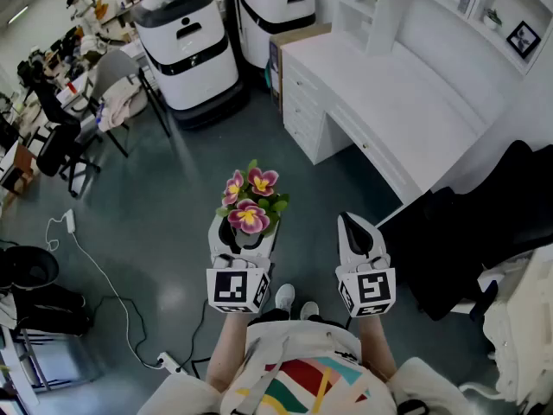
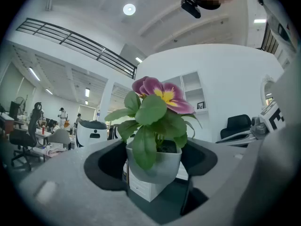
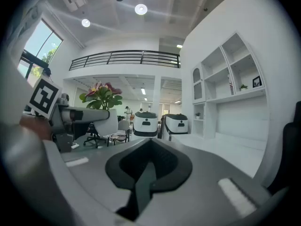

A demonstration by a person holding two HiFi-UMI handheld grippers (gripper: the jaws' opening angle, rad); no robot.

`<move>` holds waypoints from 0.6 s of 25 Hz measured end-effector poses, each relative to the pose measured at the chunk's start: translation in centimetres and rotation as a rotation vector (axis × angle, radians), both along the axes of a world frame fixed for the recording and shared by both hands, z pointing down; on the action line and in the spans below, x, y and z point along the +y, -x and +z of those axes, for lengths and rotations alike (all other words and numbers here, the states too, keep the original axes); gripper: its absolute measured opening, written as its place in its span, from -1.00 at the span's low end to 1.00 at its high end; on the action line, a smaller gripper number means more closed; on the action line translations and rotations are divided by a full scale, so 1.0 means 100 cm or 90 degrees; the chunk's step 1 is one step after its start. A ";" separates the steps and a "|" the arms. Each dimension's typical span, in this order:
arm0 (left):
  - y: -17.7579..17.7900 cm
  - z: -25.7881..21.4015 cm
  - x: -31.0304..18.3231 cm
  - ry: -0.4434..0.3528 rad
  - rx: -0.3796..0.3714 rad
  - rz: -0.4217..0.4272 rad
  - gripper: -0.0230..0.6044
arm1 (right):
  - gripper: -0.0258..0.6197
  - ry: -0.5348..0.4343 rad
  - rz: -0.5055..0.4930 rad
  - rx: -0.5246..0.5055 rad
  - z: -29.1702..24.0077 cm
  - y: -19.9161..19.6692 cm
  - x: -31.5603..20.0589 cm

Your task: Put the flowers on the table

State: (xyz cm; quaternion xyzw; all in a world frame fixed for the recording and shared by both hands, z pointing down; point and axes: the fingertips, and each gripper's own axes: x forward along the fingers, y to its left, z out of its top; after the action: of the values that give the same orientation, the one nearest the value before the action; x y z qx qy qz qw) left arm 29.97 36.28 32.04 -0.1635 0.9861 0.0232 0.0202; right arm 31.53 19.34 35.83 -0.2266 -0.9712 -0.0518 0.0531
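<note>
A small grey pot (image 2: 155,166) of pink and yellow flowers (image 1: 251,199) with green leaves sits upright between the jaws of my left gripper (image 1: 244,232), which is shut on it. In the left gripper view the blooms (image 2: 162,91) rise above the pot and my left gripper (image 2: 153,168) clamps its sides. My right gripper (image 1: 357,232) is level with the left one, shut and empty; in the right gripper view its jaws meet in front of my right gripper (image 3: 146,175). The white desk (image 1: 406,102) stands ahead to the right, some way off.
Two white mobile robots (image 1: 186,41) (image 1: 276,11) stand ahead by the desk's drawers (image 1: 302,111). A black office chair (image 1: 484,223) is close on the right. Chairs and cluttered desks (image 1: 60,102) fill the left, and cables (image 1: 95,266) lie on the grey floor.
</note>
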 end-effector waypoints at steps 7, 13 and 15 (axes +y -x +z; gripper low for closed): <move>0.000 -0.001 0.002 0.000 -0.001 0.000 0.17 | -0.92 -0.011 0.001 0.011 0.004 -0.004 0.002; 0.009 0.003 -0.002 -0.031 0.001 0.021 0.17 | -0.92 -0.002 -0.012 0.020 0.009 0.000 0.004; 0.009 0.002 -0.003 -0.035 -0.001 0.027 0.17 | -0.92 0.011 -0.015 0.025 0.011 -0.001 0.006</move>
State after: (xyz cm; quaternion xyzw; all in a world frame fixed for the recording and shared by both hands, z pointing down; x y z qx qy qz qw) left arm 29.10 36.01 32.20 -0.1841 0.9813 0.0508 0.0252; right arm 31.60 19.95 36.92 -0.2396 -0.9675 -0.0398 0.0698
